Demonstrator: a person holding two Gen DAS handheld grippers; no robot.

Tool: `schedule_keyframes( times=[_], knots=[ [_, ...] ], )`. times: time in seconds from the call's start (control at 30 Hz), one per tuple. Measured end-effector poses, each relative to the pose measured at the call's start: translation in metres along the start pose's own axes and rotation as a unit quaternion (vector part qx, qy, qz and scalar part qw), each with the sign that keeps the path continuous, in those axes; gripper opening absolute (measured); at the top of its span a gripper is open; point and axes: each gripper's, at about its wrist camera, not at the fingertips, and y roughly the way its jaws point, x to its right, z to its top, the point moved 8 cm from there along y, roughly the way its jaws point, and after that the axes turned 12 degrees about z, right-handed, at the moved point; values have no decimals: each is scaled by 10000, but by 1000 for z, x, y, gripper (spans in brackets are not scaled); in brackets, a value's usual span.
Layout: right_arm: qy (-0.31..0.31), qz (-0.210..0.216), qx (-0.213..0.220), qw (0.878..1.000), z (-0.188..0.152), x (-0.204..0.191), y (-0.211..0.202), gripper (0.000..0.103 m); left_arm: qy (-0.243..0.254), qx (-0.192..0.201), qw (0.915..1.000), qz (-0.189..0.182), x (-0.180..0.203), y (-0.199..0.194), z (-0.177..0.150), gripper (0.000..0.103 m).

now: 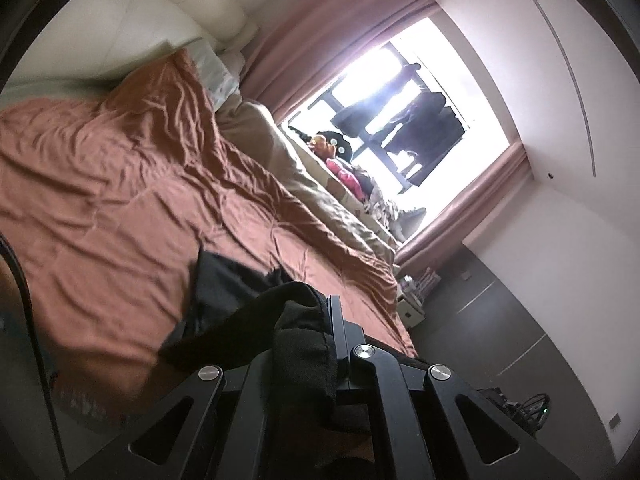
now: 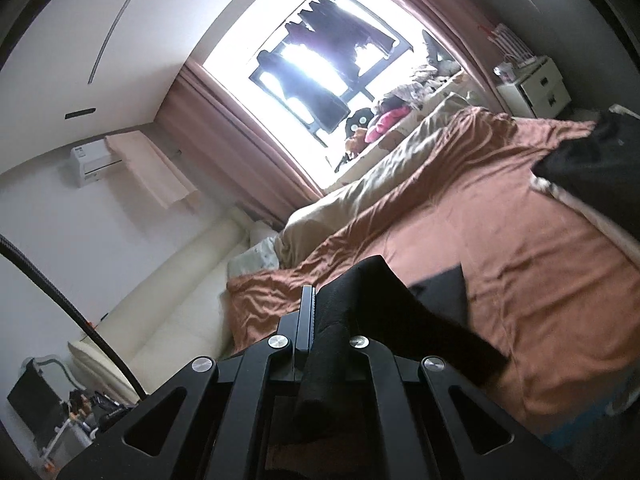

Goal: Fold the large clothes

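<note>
A black garment hangs over the rust-brown bedspread. My left gripper is shut on a bunched edge of it, held above the bed. In the right wrist view my right gripper is shut on another edge of the black garment, which drapes down to the right over the bedspread. Cloth hides most of both grippers' fingers. A dark shape at the right edge looks like more of the garment near the left gripper.
A beige duvet lies along the far side of the bed by the bright window with pink curtains. Toys and clothes crowd the sill. A white nightstand stands past the bed. A cream headboard runs along the wall.
</note>
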Motion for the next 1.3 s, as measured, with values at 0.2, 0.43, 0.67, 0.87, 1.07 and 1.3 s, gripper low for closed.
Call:
schedule_keyframes(
  times=[0.2, 0.43, 0.67, 0.87, 1.07, 1.3],
  knots=[
    [-77, -270, -93, 9996, 25, 32, 69, 0, 270, 19, 9995, 157, 15, 65, 42, 2],
    [-81, -615, -370, 9974, 40, 72, 152, 0, 380, -184, 9982, 428, 2, 157, 66, 2],
    [58, -981, -646, 9931, 46, 115, 223, 0, 340, -506, 9956, 712, -26, 240, 66, 2],
    [121, -1475, -1064, 9832, 30, 148, 267, 0, 298, -949, 9891, 1083, -61, 308, 48, 2],
    [390, -1793, -1357, 9736, 17, 177, 309, 0, 316, -1360, 9806, 1377, -91, 357, 27, 2],
    [457, -1978, -1537, 9670, 29, 183, 335, 28, 364, -1890, 9685, 1580, -101, 392, 17, 38]
  ],
)
